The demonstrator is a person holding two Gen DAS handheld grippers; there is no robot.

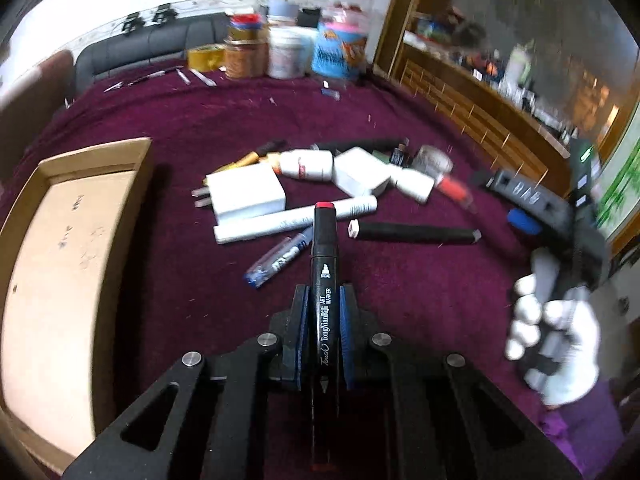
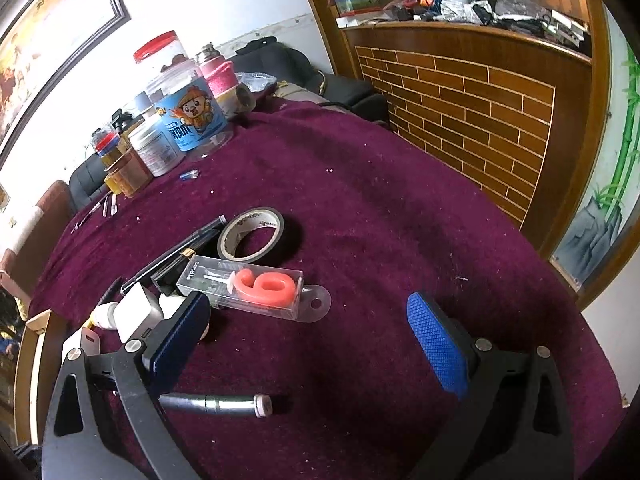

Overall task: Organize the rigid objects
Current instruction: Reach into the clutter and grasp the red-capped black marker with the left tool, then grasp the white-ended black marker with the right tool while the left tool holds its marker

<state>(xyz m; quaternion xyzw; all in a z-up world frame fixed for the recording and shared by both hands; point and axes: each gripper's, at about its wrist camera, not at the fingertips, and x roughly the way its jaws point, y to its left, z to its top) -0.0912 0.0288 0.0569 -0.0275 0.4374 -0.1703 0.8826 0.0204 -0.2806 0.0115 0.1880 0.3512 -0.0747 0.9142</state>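
So my left gripper is clamped tight on a black art marker, red cap end pointing straight out ahead, lifted off the purple cloth. Just past its tip there's the pile: white charger, white tube, a black pen off to the right. Cardboard box sits to my left. My right gripper is wide open, holding nothing, with the boxed number candle just ahead of it and a tape roll beyond.
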